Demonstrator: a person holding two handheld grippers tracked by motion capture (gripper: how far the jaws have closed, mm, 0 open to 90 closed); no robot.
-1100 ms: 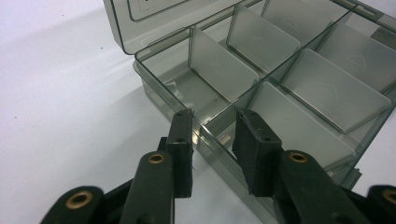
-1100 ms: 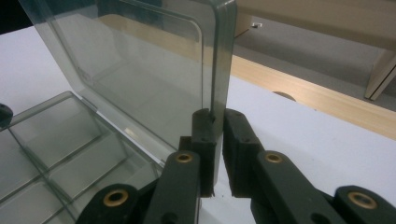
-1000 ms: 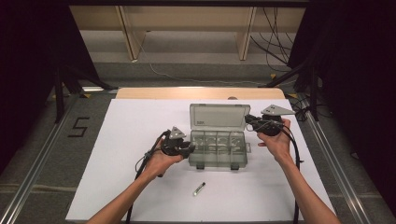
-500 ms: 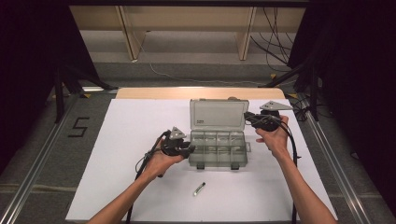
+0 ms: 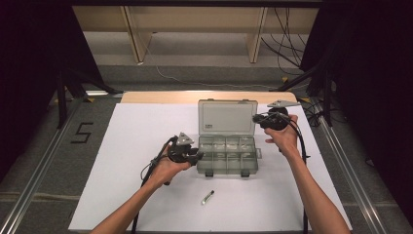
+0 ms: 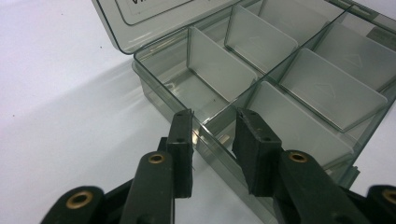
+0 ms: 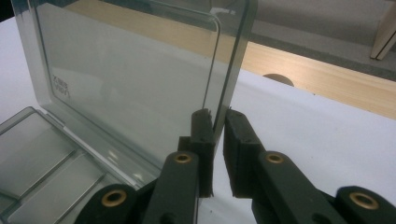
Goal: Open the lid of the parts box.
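A clear grey compartment box (image 5: 226, 157) stands in the middle of the white table with its lid (image 5: 227, 117) raised. My left gripper (image 5: 197, 157) is at the box's left end. In the left gripper view its jaws (image 6: 212, 135) straddle the box's side wall (image 6: 159, 88), one outside and one inside, with a gap beside the wall. The compartments (image 6: 303, 88) look empty. My right gripper (image 5: 256, 118) is at the lid's right edge. In the right gripper view it (image 7: 218, 135) is shut on the lid's edge (image 7: 233, 70).
A small slim stick with a green tip (image 5: 208, 197) lies on the white sheet (image 5: 122, 165) in front of the box. A wooden strip (image 5: 160, 96) runs along the table's far edge. Dark stands and cables flank both sides.
The right gripper has shifted slightly left and away, and the lid now stands a little taller. The left gripper has stayed at the box's left end.
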